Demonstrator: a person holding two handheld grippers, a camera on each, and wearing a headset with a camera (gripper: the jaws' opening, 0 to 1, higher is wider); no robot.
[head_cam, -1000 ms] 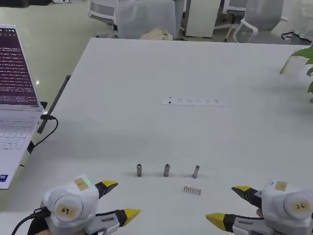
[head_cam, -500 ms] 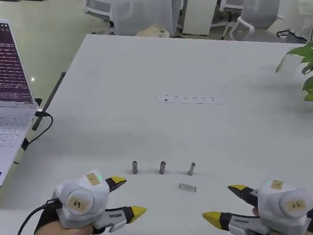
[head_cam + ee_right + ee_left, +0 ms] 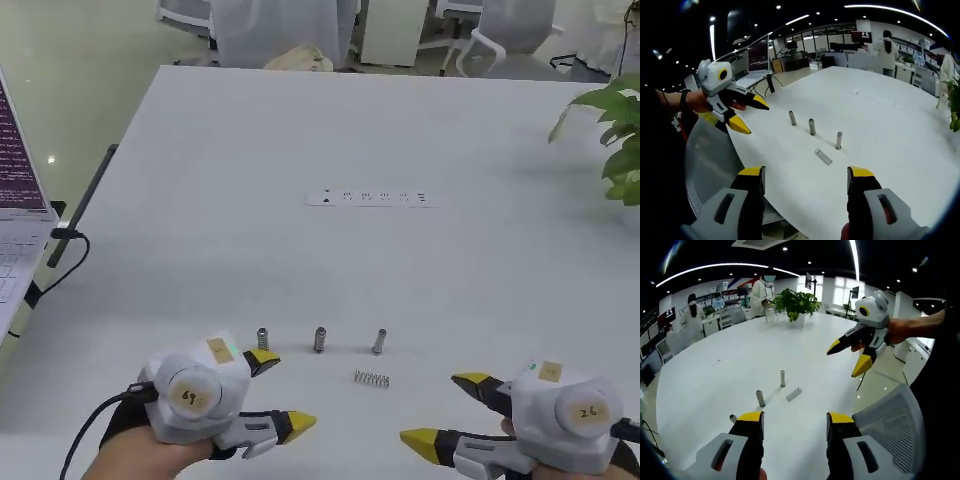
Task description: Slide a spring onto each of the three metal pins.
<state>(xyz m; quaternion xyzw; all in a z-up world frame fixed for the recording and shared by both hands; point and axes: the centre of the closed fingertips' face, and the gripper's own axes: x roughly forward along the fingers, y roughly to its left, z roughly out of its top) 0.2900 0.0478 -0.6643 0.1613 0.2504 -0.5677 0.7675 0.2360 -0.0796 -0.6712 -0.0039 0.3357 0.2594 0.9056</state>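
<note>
Ref = loose spring [image 3: 371,378], lying flat on the white table [image 3: 300,150], touching nothing

Pins: 3 upright in a row just beyond the spring
- right pin [image 3: 379,342]: nearest, just behind the spring, apart from it, looks bare
- mid pin [image 3: 320,339]: behind + left of the spring
- left pin [image 3: 262,338]: further left again, farthest of the 3 from the spring
- mid + left look ribbed in the gripper views, as if each has a coil on it; too small in the head view to be sure

left gripper [image 3: 288,390]: left of the spring on the near side, apart from it. Jaws spread wide, nothing between them. In the head view its upper yellow tip sits just beside the left pin; the right gripper view shows a gap there, so no contact

right gripper [image 3: 436,408]: right of the spring on the near side, also apart. Jaws wide, empty. Both grippers are hand-held, tips pointing in toward the spring from either side

Bkgd: power strip [image 3: 370,198] well beyond the spring, past the pin row. Laptop [image 3: 15,200] far left of the spring at the table edge. Plant [image 3: 615,130] far right + beyond
</note>
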